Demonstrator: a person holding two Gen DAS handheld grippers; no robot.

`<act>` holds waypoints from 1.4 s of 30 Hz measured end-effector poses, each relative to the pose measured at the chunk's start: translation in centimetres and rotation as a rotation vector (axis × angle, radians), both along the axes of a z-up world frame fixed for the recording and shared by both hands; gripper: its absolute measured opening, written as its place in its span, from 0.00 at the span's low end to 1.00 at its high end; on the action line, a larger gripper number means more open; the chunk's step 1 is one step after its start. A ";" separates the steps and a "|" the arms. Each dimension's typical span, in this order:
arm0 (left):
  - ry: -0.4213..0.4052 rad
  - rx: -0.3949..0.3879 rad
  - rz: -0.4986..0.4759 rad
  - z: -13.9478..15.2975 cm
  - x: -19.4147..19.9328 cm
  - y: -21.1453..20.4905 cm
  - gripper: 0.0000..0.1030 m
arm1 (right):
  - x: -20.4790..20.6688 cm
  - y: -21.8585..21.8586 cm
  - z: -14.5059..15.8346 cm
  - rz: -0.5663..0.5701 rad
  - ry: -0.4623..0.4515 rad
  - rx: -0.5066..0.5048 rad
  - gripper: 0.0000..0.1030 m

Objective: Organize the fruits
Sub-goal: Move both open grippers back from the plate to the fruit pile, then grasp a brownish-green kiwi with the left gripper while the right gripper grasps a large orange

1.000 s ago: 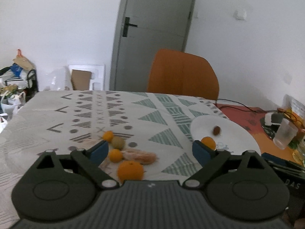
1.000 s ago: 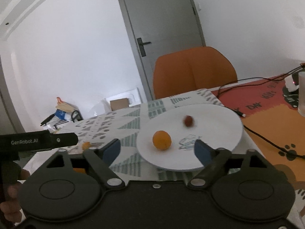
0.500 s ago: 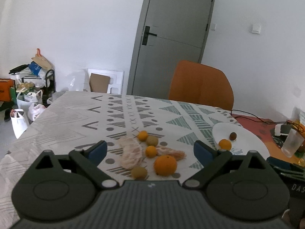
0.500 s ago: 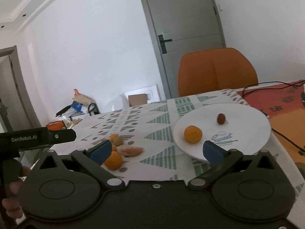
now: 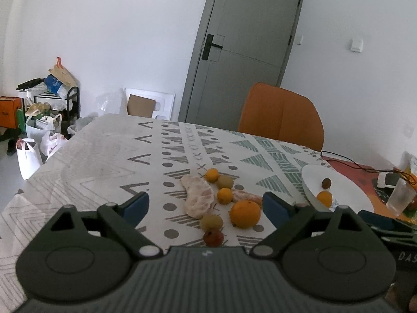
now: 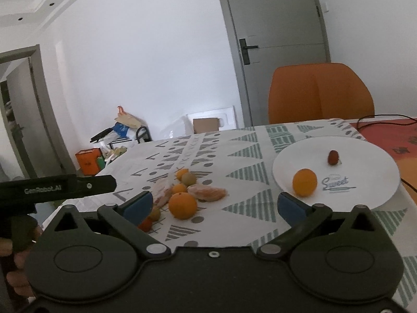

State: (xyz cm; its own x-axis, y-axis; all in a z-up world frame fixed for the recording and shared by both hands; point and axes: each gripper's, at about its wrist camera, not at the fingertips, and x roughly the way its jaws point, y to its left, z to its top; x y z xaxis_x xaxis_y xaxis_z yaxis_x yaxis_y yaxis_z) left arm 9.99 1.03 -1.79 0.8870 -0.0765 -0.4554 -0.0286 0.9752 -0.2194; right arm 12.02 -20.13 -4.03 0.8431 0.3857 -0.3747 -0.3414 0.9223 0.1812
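Note:
A cluster of fruit lies on the patterned tablecloth: a large orange [image 5: 245,214] [image 6: 182,205], small oranges [image 5: 224,195], greenish fruits [image 5: 211,221], a small red fruit [image 5: 213,238] and peeled citrus segments [image 5: 198,199]. A white plate [image 6: 365,182] [image 5: 346,195] to the right holds a small orange [image 6: 304,182] and a dark red fruit [image 6: 332,157]. My left gripper [image 5: 206,206] is open and empty, above the near side of the cluster. My right gripper [image 6: 213,204] is open and empty, held back from the table between cluster and plate.
An orange chair [image 5: 281,117] stands at the table's far side. A plastic cup [image 5: 400,197] and cables lie right of the plate. Bags and a rack [image 5: 44,120] stand on the floor at left. The left handle [image 6: 57,187] shows in the right view.
Both grippers have pulled back and up from the table. The view widened, so the whole fruit cluster and the plate now show. Both stayed open.

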 end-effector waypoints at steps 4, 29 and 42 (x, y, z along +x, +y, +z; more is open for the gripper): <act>0.015 -0.011 0.000 -0.7 0.4 0.4 0.83 | 0.3 0.7 -0.3 0.021 0.003 -0.007 0.97; 0.168 -0.068 -0.072 -5.4 6.2 -0.5 0.30 | 5.0 2.6 -3.1 0.102 0.150 -0.045 0.58; 0.153 -0.087 -0.056 -4.1 6.2 1.4 0.24 | 7.1 5.2 -3.2 0.151 0.180 -0.069 0.58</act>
